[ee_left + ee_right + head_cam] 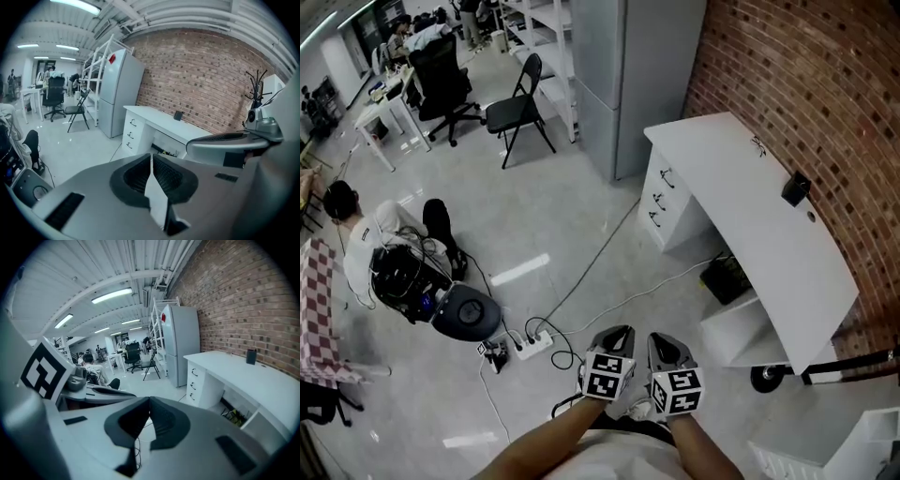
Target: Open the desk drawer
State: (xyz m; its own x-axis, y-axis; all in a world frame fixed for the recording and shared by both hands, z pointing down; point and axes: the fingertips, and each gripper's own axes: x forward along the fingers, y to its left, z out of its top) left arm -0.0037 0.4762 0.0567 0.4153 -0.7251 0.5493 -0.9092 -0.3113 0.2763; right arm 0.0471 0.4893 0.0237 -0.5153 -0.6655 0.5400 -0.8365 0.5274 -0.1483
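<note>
A white desk [769, 225] stands along the brick wall. Its stack of three drawers [660, 197] with dark handles faces the open floor, and all three are closed. The drawers also show in the left gripper view [132, 134] and the right gripper view [195, 382]. My left gripper [617, 332] and right gripper [662, 341] are side by side near the bottom of the head view. They are far from the desk and above the floor. Both have their jaws closed together with nothing between them [151, 161] [149, 411].
A tall grey cabinet [619, 75] stands just beyond the desk. A folding chair [520, 103] and an office chair [442, 80] are farther back. A person [380, 239] sits on the floor at left beside equipment. A power strip [532, 344] and cables lie in front of me. A small black box [795, 187] sits on the desk.
</note>
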